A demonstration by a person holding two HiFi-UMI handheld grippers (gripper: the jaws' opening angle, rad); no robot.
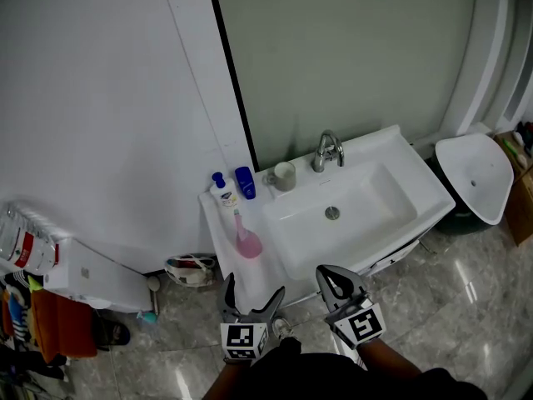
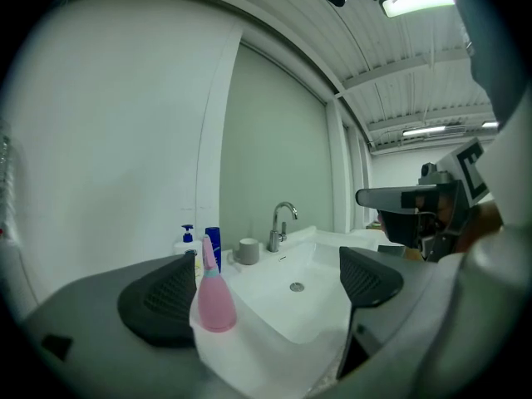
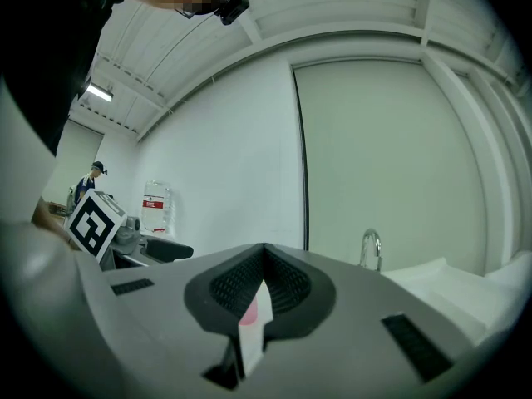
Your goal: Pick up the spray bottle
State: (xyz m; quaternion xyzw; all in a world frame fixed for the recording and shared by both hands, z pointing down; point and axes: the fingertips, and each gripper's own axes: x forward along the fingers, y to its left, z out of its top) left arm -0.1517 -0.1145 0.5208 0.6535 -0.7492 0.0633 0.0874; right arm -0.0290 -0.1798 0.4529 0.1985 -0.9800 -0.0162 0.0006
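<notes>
Pink plastic spray bottle (image 1: 246, 242): upright on white ceramic washbasin (image 1: 398, 142) ledge, 9 o'clock of bowl. Left gripper (image 1: 251, 294): jaws spread, empty, bottle at 12 o'clock. Right gripper (image 1: 336, 280): jaws pressed together.

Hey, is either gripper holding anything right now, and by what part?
Nothing is held. The left gripper is open, with the pink spray bottle standing untouched ahead of it; the right gripper is shut on nothing.
</notes>
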